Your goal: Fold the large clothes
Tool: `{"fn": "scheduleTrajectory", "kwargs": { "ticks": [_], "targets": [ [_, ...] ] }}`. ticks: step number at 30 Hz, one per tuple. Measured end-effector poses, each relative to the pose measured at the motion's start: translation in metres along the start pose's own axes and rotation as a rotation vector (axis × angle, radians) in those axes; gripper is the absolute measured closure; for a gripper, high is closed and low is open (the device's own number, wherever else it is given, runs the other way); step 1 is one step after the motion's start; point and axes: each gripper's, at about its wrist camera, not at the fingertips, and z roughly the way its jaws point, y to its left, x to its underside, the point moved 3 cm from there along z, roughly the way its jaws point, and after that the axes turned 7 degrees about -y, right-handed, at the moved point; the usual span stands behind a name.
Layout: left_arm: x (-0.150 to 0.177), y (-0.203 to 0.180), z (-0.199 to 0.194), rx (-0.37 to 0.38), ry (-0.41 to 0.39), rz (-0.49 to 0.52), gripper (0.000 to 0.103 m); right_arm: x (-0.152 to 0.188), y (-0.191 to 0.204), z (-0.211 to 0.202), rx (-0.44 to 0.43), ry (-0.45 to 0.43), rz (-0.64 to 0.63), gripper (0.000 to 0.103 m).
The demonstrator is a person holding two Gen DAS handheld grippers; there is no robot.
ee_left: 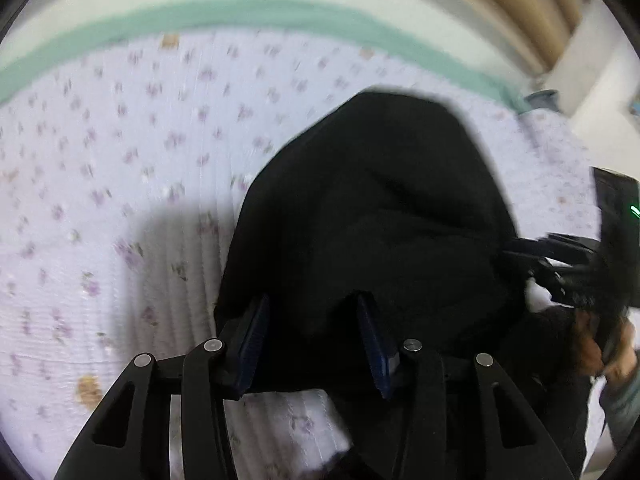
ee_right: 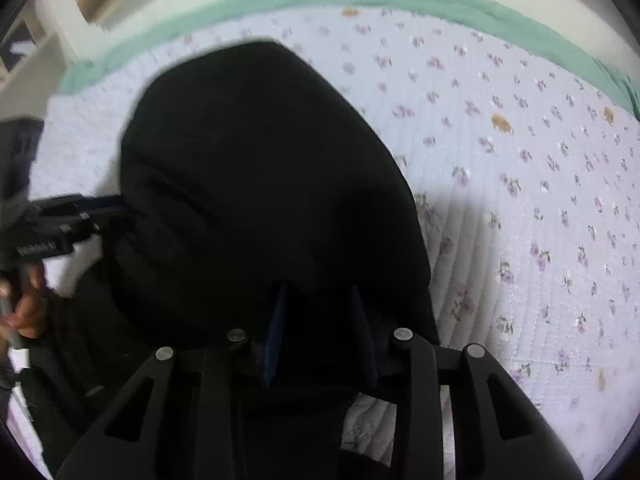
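A black garment (ee_left: 372, 208) is held clamped by the left gripper (ee_left: 316, 312) and the right gripper (ee_right: 320, 300) above the floral bed (ee_right: 520, 160).

No text, brand or number could be read with certainty in either view. In the right wrist view, the black body of the left gripper (ee_right: 100, 210) carried one short line of white print on its side, but it was too blurred to make out any letter. In the left wrist view, the right gripper (ee_left: 520, 250) showed only a small green light, not a sign.
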Motion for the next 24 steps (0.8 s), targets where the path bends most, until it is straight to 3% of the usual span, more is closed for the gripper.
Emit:
{"fn": "scheduleTrajectory", "kwargs": {
  "ticks": [2, 3, 4, 5, 8, 12, 16, 17, 18, 19, 20, 21, 24],
  "targets": [
    [-0.012, -0.005, -0.024, 0.041, -0.073, 0.005, 0.052, -0.01, -0.007, -0.019, -0.04, -0.057, 0.013, 0.061],
    [-0.022, -0.007, -0.033, 0.051, -0.102, 0.004, 0.047, -0.017, -0.009, -0.028, -0.045, -0.089, 0.013, 0.053],
    [-0.03, -0.008, -0.037, 0.057, -0.117, 0.0, 0.03, -0.027, -0.013, -0.036, -0.043, -0.127, 0.017, 0.046],
    [-0.039, -0.008, -0.038, 0.068, -0.132, -0.004, 0.021, -0.035, -0.016, -0.04, -0.033, -0.152, 0.023, 0.034],
    [-0.065, 0.003, -0.019, 0.072, -0.127, -0.019, 0.021, -0.059, -0.034, -0.03, -0.008, -0.151, 0.084, 0.033],
    [-0.083, 0.038, 0.034, 0.057, -0.022, -0.146, 0.022, -0.076, -0.045, 0.006, -0.05, -0.062, 0.128, 0.033],
    [-0.066, 0.037, 0.055, 0.214, 0.047, -0.225, 0.022, -0.072, -0.045, 0.047, -0.131, 0.041, 0.157, 0.033],
    [-0.063, 0.034, 0.059, 0.224, 0.06, -0.22, 0.027, -0.069, -0.043, 0.055, -0.158, 0.072, 0.156, 0.032],
    [-0.058, 0.025, 0.061, 0.194, 0.065, -0.181, 0.048, -0.066, -0.042, 0.06, -0.164, 0.079, 0.148, 0.034],
    [-0.056, 0.02, 0.06, 0.178, 0.067, -0.145, 0.062, -0.064, -0.039, 0.064, -0.165, 0.08, 0.128, 0.05],
    [-0.054, 0.014, 0.055, 0.204, 0.062, -0.129, 0.079, -0.061, -0.033, 0.057, -0.169, 0.072, 0.105, 0.075],
    [-0.053, 0.012, 0.047, 0.222, 0.048, -0.122, 0.082, -0.058, -0.026, 0.044, -0.179, 0.047, 0.075, 0.081],
    [-0.047, -0.005, -0.001, 0.283, -0.04, -0.053, 0.086, -0.047, -0.009, -0.006, -0.163, -0.029, -0.027, 0.085]
  ]
}}
